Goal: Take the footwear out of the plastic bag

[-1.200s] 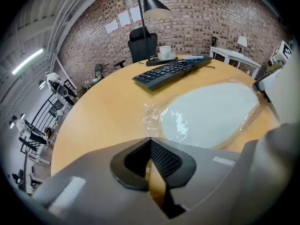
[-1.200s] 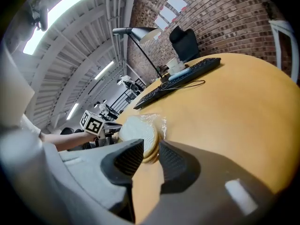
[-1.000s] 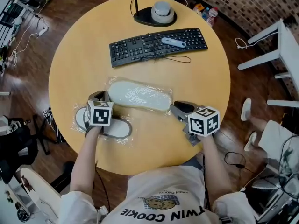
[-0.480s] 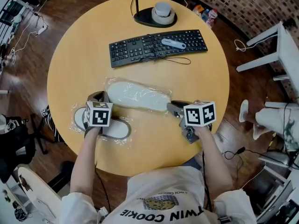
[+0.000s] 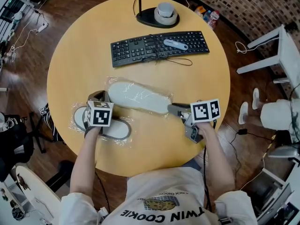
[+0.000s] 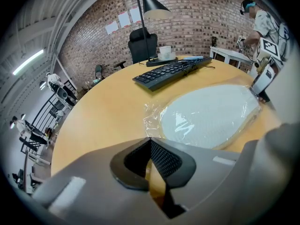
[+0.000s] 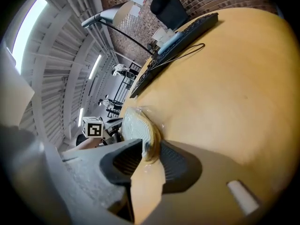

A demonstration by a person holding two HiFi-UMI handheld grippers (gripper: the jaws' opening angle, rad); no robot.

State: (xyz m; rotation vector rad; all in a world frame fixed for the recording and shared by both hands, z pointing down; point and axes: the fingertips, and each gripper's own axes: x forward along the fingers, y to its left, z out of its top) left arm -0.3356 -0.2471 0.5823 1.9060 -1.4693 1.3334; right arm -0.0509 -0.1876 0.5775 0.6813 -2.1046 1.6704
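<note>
A white slipper [image 5: 138, 96] lies sole up in a clear plastic bag in the middle of the round table [image 5: 84, 55]. My right gripper [image 5: 176, 110] has that slipper's near end [image 7: 138, 125] between its pads. The pads touch it while the jaws are opening. A second bagged slipper [image 5: 112, 128] lies at the left, partly under my left gripper [image 5: 99, 97]. In the left gripper view the jaws [image 6: 150, 142] meet at their tips, just short of the bag's crinkled edge [image 6: 152, 118]. Whether film is pinched there I cannot tell.
A black keyboard [image 5: 159, 43] with a white device [image 5: 175, 44] on it lies across the far half of the table. Behind it stands a lamp base [image 5: 157, 17] carrying a roll [image 5: 165, 9]. A white table [image 5: 276, 46] and a seated person's leg [image 5: 274, 114] are at the right.
My right gripper has turned and shifted slightly right while staying at the slipper's end. The left gripper and both slippers have stayed put. The person at the right has moved.
</note>
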